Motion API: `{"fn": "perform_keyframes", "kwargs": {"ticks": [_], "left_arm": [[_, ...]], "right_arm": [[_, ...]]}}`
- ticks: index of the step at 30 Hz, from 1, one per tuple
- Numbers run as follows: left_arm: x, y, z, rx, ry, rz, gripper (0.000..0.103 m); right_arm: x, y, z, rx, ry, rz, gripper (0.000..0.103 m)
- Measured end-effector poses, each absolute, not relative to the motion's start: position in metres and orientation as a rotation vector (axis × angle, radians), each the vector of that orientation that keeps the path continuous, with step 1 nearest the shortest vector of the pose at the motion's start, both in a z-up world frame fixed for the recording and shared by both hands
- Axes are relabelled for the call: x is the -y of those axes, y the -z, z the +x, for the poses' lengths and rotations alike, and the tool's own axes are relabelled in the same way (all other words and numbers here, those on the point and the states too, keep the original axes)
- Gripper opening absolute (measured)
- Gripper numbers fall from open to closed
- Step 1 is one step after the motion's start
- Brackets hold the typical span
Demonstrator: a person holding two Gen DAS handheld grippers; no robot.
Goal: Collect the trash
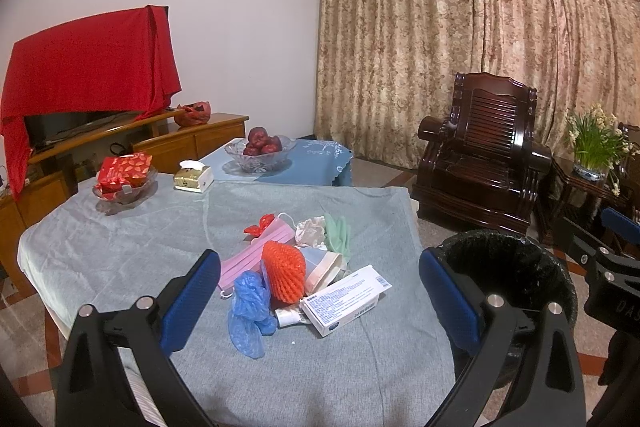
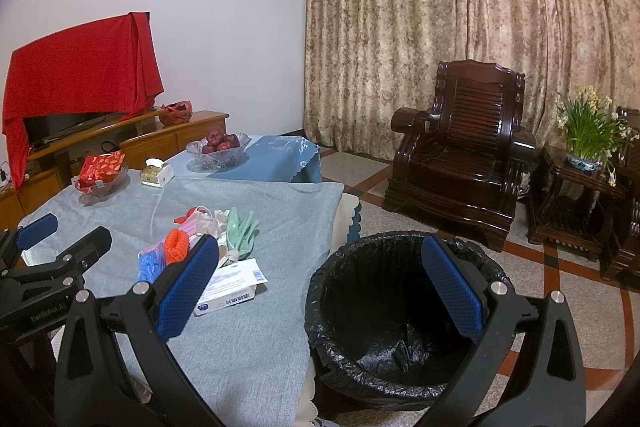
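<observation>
Grey-clothed tabletop (image 1: 120, 251) carries a small pile of trash; nothing is collected yet

Left hand-held gripper (image 1: 320, 291) is wide and empty, hanging above the pile: white box (image 1: 346, 301), orange foam net (image 1: 285, 275), blue plastic bag (image 1: 250, 309), pink mask (image 1: 256, 255). Right hand-held gripper (image 2: 320, 285) is also wide and empty, over the black-lined bin (image 2: 400, 307) beside the tabletop. I think the next move is to lower and close on one piece. Items under the pile are hard to tell

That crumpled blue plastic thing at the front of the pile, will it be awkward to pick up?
The blue plastic piece looks thin and crinkled, so it will probably flop and sag rather than hold shape. It seems very light. It lies against the orange foam net, so pinching it might drag that along.
</observation>
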State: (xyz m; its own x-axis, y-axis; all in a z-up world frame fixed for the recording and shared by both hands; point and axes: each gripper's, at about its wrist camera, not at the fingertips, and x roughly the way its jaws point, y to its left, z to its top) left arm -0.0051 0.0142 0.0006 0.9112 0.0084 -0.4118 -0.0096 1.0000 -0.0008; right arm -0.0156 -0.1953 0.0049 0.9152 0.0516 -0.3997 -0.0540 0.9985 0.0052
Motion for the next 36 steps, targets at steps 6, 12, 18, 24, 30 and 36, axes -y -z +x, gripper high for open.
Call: {"fn": "perform_keyframes", "kwargs": {"ticks": [6, 12, 18, 24, 30, 36], "left_arm": [[-0.012, 0.002, -0.004, -0.423, -0.010, -0.001, 0.097], [-0.012, 0.002, -0.004, -0.422, -0.010, 0.000, 0.097], [-0.017, 0.002, -0.007, -0.420, -0.009, 0.001, 0.097], [-0.010, 0.001, -0.004, -0.423, -0.011, -0.001, 0.097], [-0.014, 0.002, -0.003, -0.427, -0.015, -0.006, 0.097], [-0.013, 0.003, -0.003, -0.426, -0.014, -0.005, 0.097]], "right_arm": [[0.196, -0.003, -0.016, -0.412, -0.054, -0.006, 0.098], [0.196, -0.002, -0.016, -0.413, -0.055, -0.005, 0.098], [0.196, -0.003, -0.015, -0.413, -0.054, -0.005, 0.098], [0.191, -0.002, -0.014, -0.416, -0.054, -0.004, 0.098], [0.188, 0.003, -0.014, -0.421, -0.055, -0.003, 0.098], [0.186, 0.009, -0.012, -0.431, -0.057, 0.002, 0.098]]}}
